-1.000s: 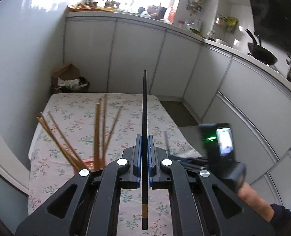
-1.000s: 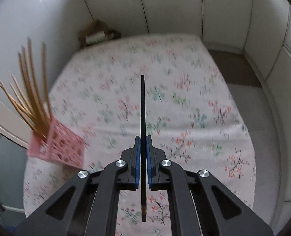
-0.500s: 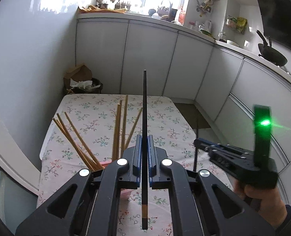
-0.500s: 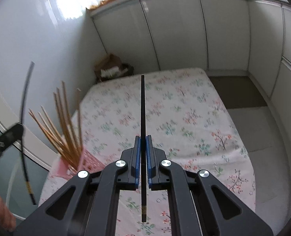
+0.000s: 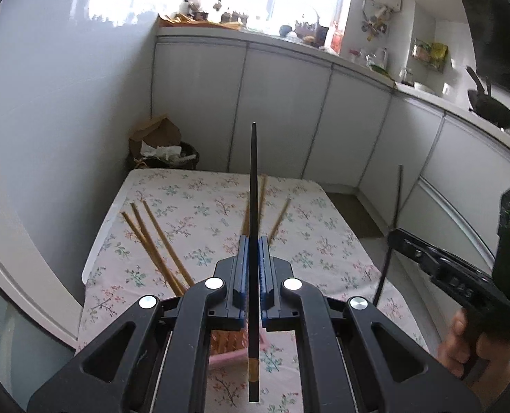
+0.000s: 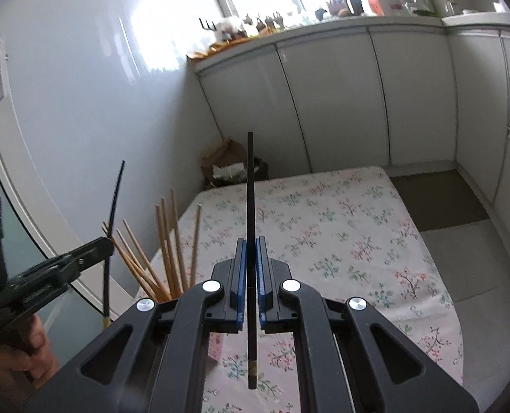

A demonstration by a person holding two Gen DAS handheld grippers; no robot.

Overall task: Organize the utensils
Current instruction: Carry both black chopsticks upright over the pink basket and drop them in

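Observation:
In the left wrist view, my left gripper (image 5: 253, 241) is shut on a black chopstick (image 5: 253, 179) that points up and forward over the floral-cloth table (image 5: 193, 213). Below and behind its fingers stands a pink basket (image 5: 229, 349) with several wooden chopsticks (image 5: 158, 241) fanned out of it. My right gripper (image 6: 251, 241) is shut on a second black chopstick (image 6: 250, 186), also upright. Each gripper shows in the other's view: the right gripper (image 5: 392, 237) at the right edge, the left gripper (image 6: 106, 244) at the left, just left of the wooden chopsticks (image 6: 168, 241).
A dark bin with a brown paper bag (image 5: 165, 151) stands behind the table's far end. White cabinets (image 5: 289, 103) run along the back and right, with a wok (image 5: 492, 110) on the counter. A brown floor mat (image 6: 437, 199) lies right of the table.
My right gripper has risen and tilted upward with its chopstick, so the window and counter now show. My left gripper has drifted sideways; the basket now sits under its fingers.

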